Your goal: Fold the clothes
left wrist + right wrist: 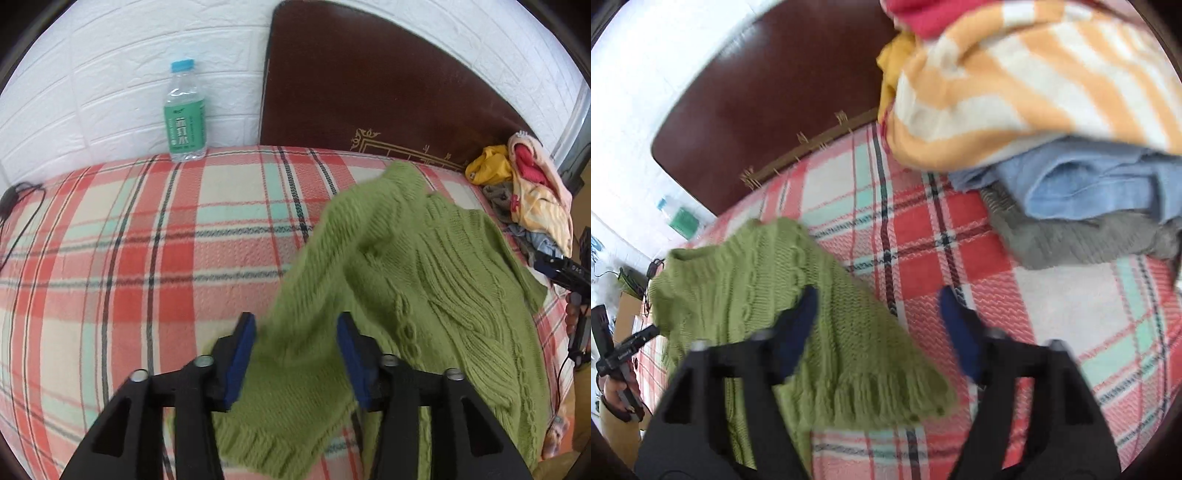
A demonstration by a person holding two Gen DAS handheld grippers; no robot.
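A green knitted sweater (pixel 424 280) lies on the plaid blanket (pixel 147 240). In the left wrist view one sleeve runs between the fingers of my left gripper (pixel 297 347), which is open with its blue pads apart. In the right wrist view the sweater (pixel 768 280) lies at the left, and its ribbed cuff (pixel 886 391) reaches between the fingers of my right gripper (pixel 879 317), which is also open. The view is blurred by motion.
A pile of clothes (pixel 1034 110) in orange stripes, blue, grey and red sits at the right of the bed (pixel 524 192). A water bottle (pixel 184 110) stands by the white brick wall. A dark brown headboard (pixel 369 85) rises behind. A black cable (pixel 18 206) lies at the left edge.
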